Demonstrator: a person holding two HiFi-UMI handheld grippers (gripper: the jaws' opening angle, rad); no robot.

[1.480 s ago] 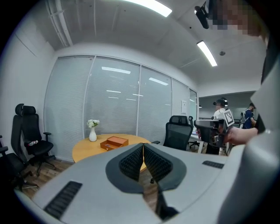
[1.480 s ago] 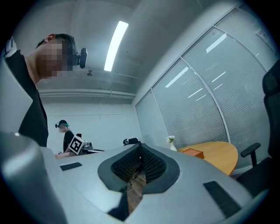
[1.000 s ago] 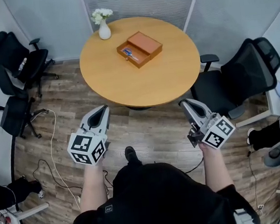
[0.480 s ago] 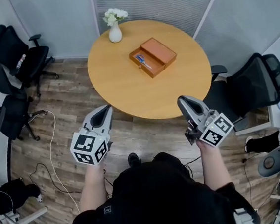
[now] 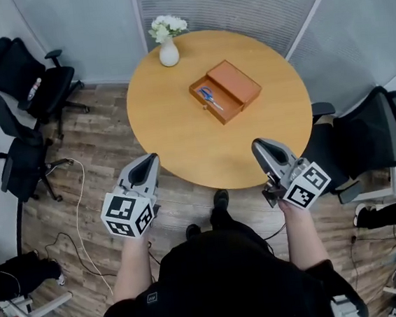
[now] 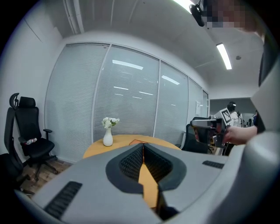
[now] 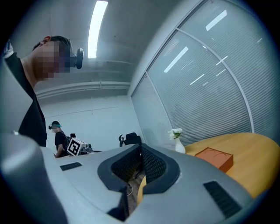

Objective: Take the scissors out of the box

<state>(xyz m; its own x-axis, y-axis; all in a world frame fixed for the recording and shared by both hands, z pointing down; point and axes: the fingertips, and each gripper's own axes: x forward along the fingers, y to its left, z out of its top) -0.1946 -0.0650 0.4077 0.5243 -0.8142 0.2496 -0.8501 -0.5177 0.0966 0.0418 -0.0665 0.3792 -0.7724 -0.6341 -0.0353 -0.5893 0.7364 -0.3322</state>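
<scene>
Diagonally, scissors (image 5: 211,98) in box (image 5: 236,81), blades lower-right

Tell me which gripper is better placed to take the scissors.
Right, narrowly: the right gripper sits nearer the open wooden box holding the blue-handled scissors than the left gripper; both shut.

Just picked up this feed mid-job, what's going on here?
A person stands at a round table, holding the left gripper and right gripper near its closest edge, both shut and empty. The scissors lie in the open wooden box farther across the table, with a vase of flowers beyond it. Nothing has been grasped yet.
</scene>
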